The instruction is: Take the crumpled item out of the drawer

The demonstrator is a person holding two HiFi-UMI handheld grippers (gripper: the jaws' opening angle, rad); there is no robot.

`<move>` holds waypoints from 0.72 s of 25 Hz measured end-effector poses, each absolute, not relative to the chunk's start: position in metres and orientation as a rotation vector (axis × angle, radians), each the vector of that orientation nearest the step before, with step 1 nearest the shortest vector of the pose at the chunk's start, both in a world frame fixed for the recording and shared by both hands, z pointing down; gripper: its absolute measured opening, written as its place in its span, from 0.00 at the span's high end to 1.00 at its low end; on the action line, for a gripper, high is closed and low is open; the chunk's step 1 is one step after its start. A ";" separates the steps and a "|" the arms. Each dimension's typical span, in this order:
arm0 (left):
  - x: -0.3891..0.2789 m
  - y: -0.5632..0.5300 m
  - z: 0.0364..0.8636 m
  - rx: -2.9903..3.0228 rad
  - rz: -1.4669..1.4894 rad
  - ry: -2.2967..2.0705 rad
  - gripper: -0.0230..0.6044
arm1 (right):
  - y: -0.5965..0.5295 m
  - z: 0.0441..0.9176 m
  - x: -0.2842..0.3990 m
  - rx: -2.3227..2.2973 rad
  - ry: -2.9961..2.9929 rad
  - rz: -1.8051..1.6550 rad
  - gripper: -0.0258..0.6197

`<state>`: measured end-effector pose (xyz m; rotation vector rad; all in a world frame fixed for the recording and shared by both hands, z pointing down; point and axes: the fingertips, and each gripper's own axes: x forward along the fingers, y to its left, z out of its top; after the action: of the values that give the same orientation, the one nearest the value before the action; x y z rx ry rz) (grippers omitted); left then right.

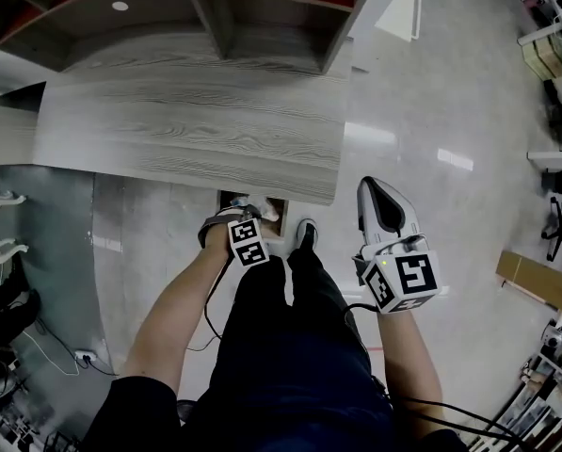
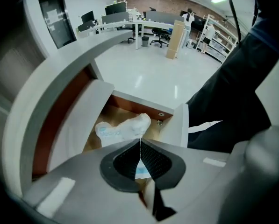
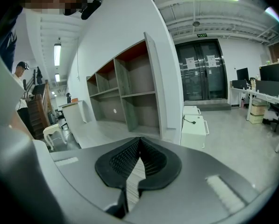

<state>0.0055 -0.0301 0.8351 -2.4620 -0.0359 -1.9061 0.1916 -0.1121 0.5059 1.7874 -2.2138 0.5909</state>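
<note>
The crumpled item [image 2: 123, 129], a white wad with faint blue print at its left end, lies on the brown bottom of the open drawer [image 2: 176, 127]. Its long axis runs roughly left to right, and the fuller right end points toward the drawer's far right corner.

The left gripper [image 2: 140, 141] reaches down into the drawer with its jaws pressed together. Their tips meet right on the item's near edge and seem to pinch a fold of it. The rest of the wad spreads just beyond and to the left of the tips.

The right gripper [image 3: 140, 139] is held well apart on the right, above the floor. Its jaws are closed with nothing between them.
</note>
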 end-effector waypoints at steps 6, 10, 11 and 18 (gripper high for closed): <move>-0.004 -0.025 0.815 -2.403 -1.843 -0.081 0.96 | -0.122 0.498 0.167 1.708 -2.281 0.572 0.95; -0.009 -0.017 0.799 -2.344 -1.789 -0.114 0.96 | -0.126 0.495 0.150 1.656 -2.331 0.557 0.95; -0.009 -0.017 0.795 -2.344 -1.782 -0.100 0.96 | -0.126 0.494 0.145 1.639 -2.344 0.554 0.95; -0.018 -0.019 0.757 -2.491 -1.763 0.104 0.96 | -0.134 0.482 0.114 1.549 -2.433 0.514 0.95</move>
<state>-0.0181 -0.0188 0.7574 -2.4907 0.1041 -1.7632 0.1142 -0.1343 0.4819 1.5491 -2.4330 0.5143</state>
